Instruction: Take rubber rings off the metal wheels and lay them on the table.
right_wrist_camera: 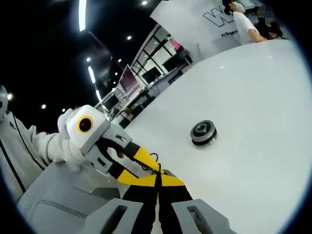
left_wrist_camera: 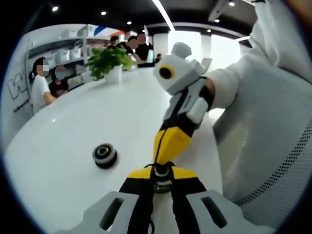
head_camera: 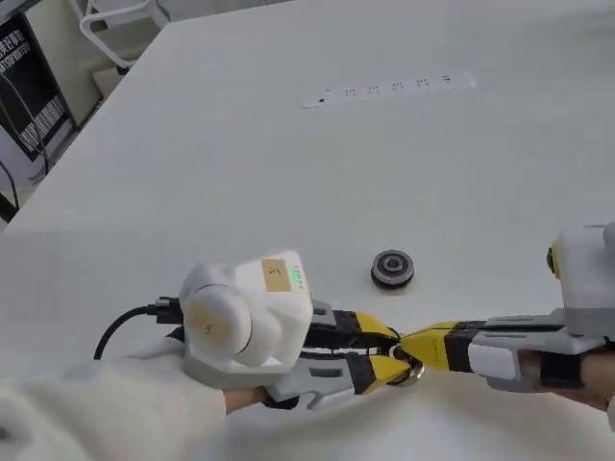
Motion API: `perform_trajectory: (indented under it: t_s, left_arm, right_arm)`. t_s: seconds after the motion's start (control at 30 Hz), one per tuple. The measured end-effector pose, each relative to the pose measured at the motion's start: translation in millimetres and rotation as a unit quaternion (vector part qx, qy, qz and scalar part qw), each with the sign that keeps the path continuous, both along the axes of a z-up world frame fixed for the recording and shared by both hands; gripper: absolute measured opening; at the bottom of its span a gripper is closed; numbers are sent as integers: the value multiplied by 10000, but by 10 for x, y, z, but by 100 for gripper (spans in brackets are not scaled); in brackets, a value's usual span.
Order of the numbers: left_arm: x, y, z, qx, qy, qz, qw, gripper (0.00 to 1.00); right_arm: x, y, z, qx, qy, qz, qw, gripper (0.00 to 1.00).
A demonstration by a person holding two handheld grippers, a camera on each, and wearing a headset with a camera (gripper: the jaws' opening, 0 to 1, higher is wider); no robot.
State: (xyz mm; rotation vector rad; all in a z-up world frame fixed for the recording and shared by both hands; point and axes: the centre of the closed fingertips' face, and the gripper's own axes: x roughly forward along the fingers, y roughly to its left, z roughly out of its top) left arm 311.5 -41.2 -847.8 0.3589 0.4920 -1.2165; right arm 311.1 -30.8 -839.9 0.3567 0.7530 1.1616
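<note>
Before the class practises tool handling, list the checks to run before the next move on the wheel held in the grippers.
1. Small metal wheel clamped in the left gripper: ok.
2. Right gripper tips meet the held wheel: ok.
3. Thin rubber ring pinched by the right gripper: cannot tell.
4. Second metal wheel with a black rubber ring lies apart from both grippers: ok.
5. White table has room nearby to lay the ring: ok.

I see one metal wheel [head_camera: 392, 266] lying flat on the white surface [head_camera: 240, 173], its dark rubber ring [head_camera: 377, 273] on; a second wheel [left_wrist_camera: 162, 185] is clamped in my left tongs [left_wrist_camera: 162, 170].
</note>
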Motion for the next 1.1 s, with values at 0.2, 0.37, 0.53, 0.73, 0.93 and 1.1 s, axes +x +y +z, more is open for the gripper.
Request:
perform_trajectory:
  t_s: [0.2, 0.37, 0.53, 0.73, 0.93, 1.1]
  left_arm:
    - [-1, 1, 11, 103, 117, 31, 9999, 15]
    - [-35, 24, 92, 66, 208, -4, 9998, 17]
    - [-103, 61, 207, -13, 373, -109, 9992, 27]
    - [-66, 130, 470, -206, 238, -67, 9995, 45]
    - [-39, 335, 748, -281, 100, 85, 9995, 62]
    - [-5, 538, 896, -325, -94, 366, 9988, 73]
  right_arm:
    - [10, -51, 6, -117, -40, -46, 9999, 0]
    - [33, -99, 34, -141, -88, -125, 9998, 0]
    - [35, -169, 60, -191, -126, -203, 9995, 0]
    - [33, -263, 145, -233, -218, -259, 9992, 0]
    - [42, -356, 234, -295, -343, -320, 9985, 0]
    - [73, -414, 336, -300, -480, -411, 9975, 0]
